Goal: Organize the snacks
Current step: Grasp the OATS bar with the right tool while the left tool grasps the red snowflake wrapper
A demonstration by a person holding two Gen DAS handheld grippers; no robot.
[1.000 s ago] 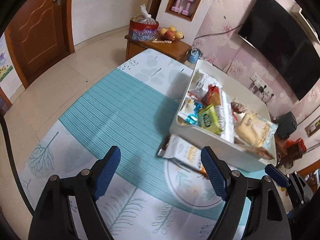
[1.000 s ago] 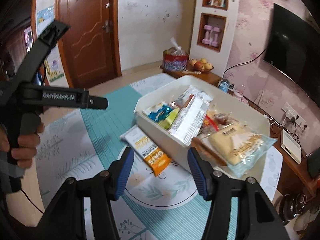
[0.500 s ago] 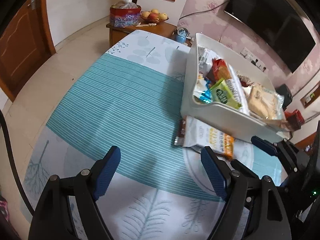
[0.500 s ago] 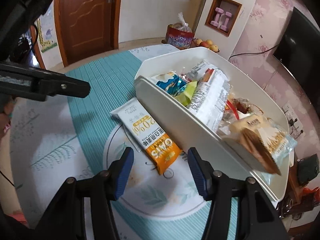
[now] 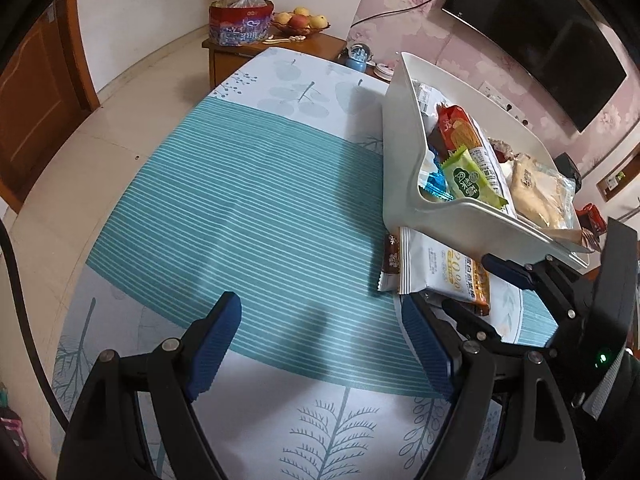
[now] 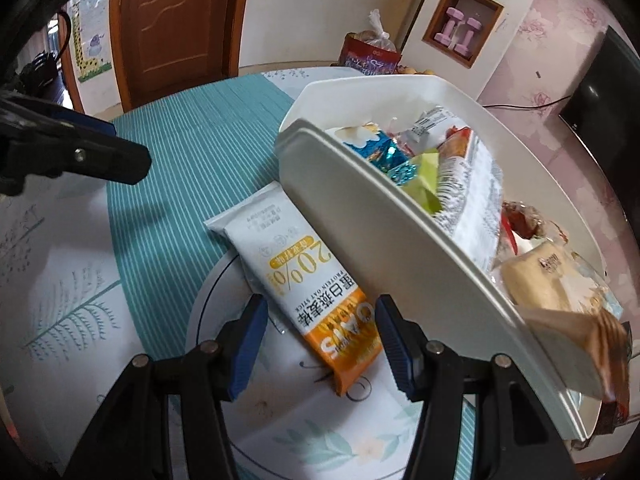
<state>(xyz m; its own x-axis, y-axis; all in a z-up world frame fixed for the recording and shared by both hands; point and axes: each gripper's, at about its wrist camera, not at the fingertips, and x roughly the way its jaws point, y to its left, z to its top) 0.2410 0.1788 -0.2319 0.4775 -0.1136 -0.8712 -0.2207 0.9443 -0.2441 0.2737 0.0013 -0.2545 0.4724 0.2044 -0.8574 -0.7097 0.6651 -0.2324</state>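
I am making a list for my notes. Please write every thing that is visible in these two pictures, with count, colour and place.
Oat bar packet: one, white and orange, on the table beside the bin.
Brown packet: one, under the oat packet.
Bin: one, white, on the table, filled with mixed snacks.
Green packet: one, inside the bin.
Tablecloth: one, teal stripes and white leaf print.
Fruit bowl: one, on the wooden cabinet behind.
Television: one, black, on the wall.
Left gripper: open, above the cloth.
Right gripper: open, astride the oat packet's orange end.

Pink floral wall (image 5: 472, 52) with television (image 5: 536, 16); wooden door (image 6: 172, 20); pale tiled floor (image 5: 132, 92).
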